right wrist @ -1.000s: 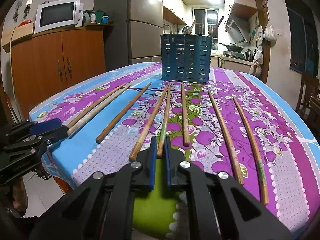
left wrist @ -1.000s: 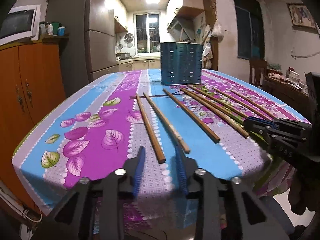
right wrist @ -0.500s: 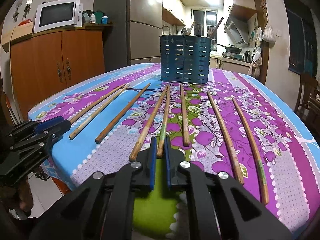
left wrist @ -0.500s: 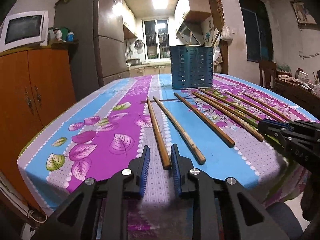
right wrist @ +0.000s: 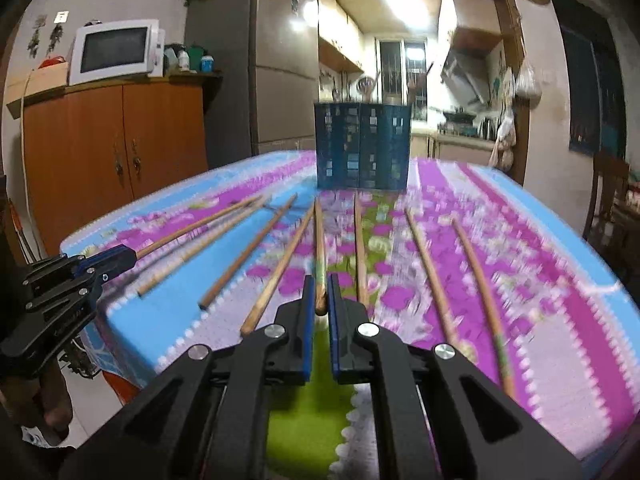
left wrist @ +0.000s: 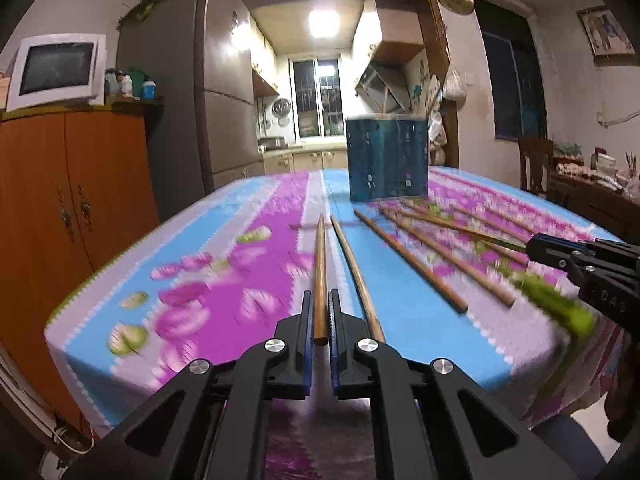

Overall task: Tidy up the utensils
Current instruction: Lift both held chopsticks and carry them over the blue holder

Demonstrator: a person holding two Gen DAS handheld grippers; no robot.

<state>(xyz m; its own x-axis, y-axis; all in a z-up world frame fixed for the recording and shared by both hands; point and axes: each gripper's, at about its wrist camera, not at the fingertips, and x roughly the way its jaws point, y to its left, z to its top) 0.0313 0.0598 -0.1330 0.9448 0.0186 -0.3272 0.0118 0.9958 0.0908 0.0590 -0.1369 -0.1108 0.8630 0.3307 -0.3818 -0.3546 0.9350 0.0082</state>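
Only readable text you've got: pale digits "045" or similar on the black body of the right gripper (left wrist: 532, 245), seen from the left wrist view, partly blurred. Nothing legible on the microwave (right wrist: 116, 51) or the wall.

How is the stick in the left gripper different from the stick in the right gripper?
The left gripper's chopstick is plain reddish-brown; the right gripper's chopstick has a greenish patch near its close end. The left one is the leftmost in the row; the right one sits mid-row, sticks on both sides. Both are long, wooden and point toward the blue holder.
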